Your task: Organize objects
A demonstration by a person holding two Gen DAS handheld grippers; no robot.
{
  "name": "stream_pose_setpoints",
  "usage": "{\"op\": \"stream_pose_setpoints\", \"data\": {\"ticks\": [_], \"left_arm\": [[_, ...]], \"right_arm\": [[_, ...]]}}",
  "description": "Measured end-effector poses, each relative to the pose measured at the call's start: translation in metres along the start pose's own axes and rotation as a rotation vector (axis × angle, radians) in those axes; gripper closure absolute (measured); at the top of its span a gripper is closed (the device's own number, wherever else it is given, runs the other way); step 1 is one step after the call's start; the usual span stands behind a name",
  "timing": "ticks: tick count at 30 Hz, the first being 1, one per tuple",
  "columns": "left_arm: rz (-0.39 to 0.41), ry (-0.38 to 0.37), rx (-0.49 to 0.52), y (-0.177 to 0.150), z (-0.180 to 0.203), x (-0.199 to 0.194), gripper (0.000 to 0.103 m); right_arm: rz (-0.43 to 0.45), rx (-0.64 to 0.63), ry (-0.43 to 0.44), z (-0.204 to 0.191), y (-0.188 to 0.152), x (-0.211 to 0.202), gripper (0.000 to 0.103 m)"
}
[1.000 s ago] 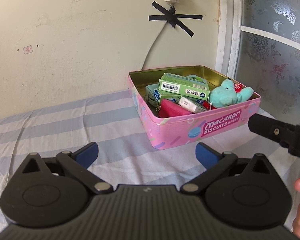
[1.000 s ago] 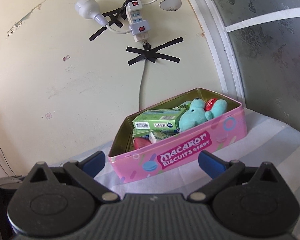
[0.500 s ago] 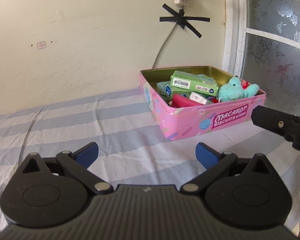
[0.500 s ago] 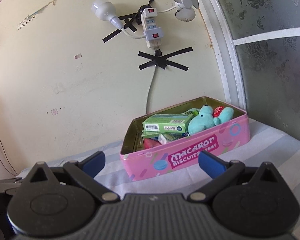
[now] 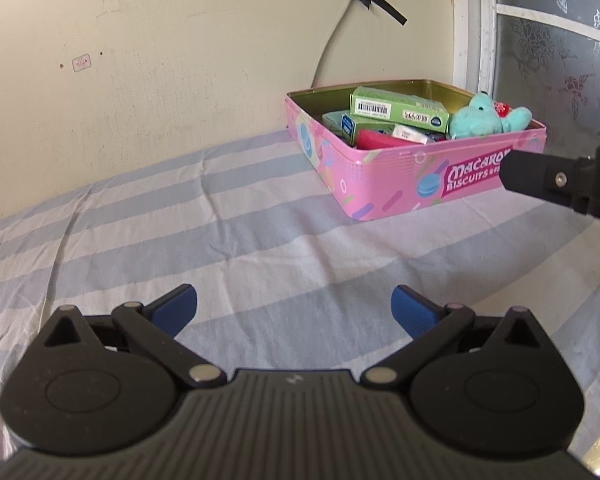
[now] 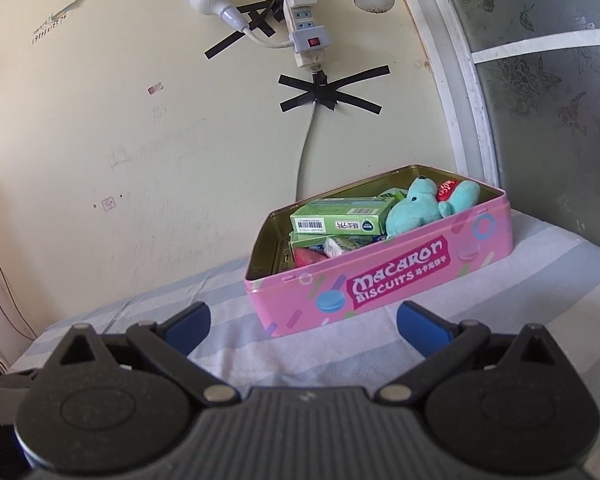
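We hold our left tool [image 5: 294, 308] above the striped bed sheet [image 5: 228, 216], its blue fingertips [image 5: 176, 306] spread wide with nothing between them. Our right tool [image 6: 303, 322] is likewise spread wide and empty, hovering just short of the pink biscuit tin [image 6: 384, 276].

The tin sits on the sheet near the wall [image 5: 160, 48], close to the frosted window [image 5: 560, 52]. It is lidless. In our left view its long side with the lettering runs from lower left to upper right, and one corner points toward us; in our right view that lettered long side faces us almost square on, tilted up to the right.

Inside, a green carton [image 5: 398, 109] lies flat on top of the pile, its long axis running roughly along the tin's length, its barcode end toward the tin's left. A teal plush bear [image 5: 486, 120] lies at the right end, head toward the carton, leaning on the front wall. Beneath the carton we see a red item [image 5: 374, 138] and a small white packet [image 5: 410, 134]; what else lies under them we cannot tell.

From the left view the dark body of our right tool [image 5: 560, 184] crosses in front of the tin's right end.

A grey cable [image 6: 306, 144] is fixed to the wall with crossed black tape [image 6: 326, 92], below a power strip [image 6: 306, 28].
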State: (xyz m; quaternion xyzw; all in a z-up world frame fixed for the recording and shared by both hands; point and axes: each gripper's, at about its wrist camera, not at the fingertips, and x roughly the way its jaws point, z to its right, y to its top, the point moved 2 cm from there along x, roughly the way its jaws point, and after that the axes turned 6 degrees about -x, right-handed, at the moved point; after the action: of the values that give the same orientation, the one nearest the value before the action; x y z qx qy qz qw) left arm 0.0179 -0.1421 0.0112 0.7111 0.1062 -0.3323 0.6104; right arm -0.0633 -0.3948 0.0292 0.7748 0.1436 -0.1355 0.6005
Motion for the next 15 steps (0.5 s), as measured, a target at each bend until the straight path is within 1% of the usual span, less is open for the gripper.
{"op": "stream_pose_setpoints", "data": {"ticks": [15], "left_arm": [[-0.070,-0.006,-0.003,-0.0102,0.0003,0.0079,0.000]], "right_arm": [[-0.020,0.021,0.004,0.0039,-0.0031,0.0042,0.000]]}}
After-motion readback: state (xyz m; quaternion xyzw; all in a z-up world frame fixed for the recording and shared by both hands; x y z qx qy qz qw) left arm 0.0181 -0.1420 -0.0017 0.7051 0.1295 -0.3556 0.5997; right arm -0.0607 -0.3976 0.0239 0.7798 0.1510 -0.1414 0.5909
